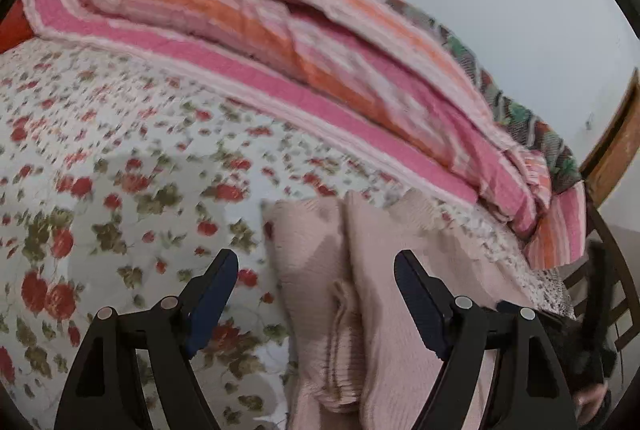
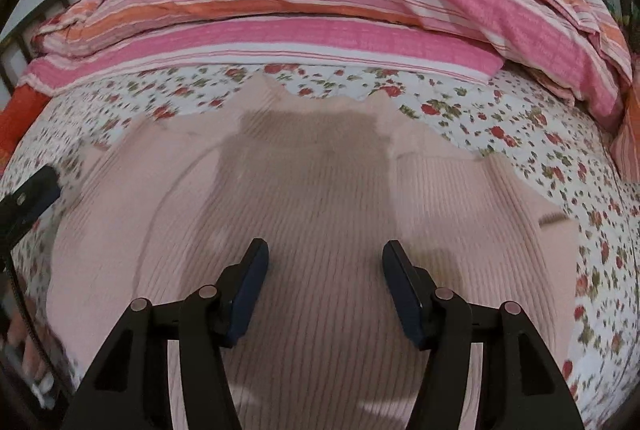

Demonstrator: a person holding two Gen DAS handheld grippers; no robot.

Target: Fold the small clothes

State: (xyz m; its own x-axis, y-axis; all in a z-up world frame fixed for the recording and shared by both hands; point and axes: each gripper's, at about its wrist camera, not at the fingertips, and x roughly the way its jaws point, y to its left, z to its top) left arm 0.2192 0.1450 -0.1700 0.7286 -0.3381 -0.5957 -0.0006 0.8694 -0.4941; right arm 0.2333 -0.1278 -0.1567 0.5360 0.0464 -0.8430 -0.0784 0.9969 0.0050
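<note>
A pale pink ribbed knit garment point(image 2: 320, 190) lies spread on the floral bedsheet point(image 2: 520, 134). In the left wrist view its left part point(image 1: 376, 270) shows folded, with a ribbed cuff lying between the fingers. My left gripper point(image 1: 316, 262) hangs open above that folded edge, nothing between its pads. My right gripper point(image 2: 325, 250) is open over the middle of the garment, its shadow falling on the knit, and holds nothing. The other gripper's tip point(image 2: 32, 198) shows at the left edge of the right wrist view.
A rolled pink and orange striped quilt point(image 1: 320, 42) runs along the far side of the bed. A patterned blanket point(image 1: 516, 110) lies behind it. A dark wooden chair point(image 1: 608, 270) stands at the right, and a wooden door frame point(image 1: 616, 146) behind it.
</note>
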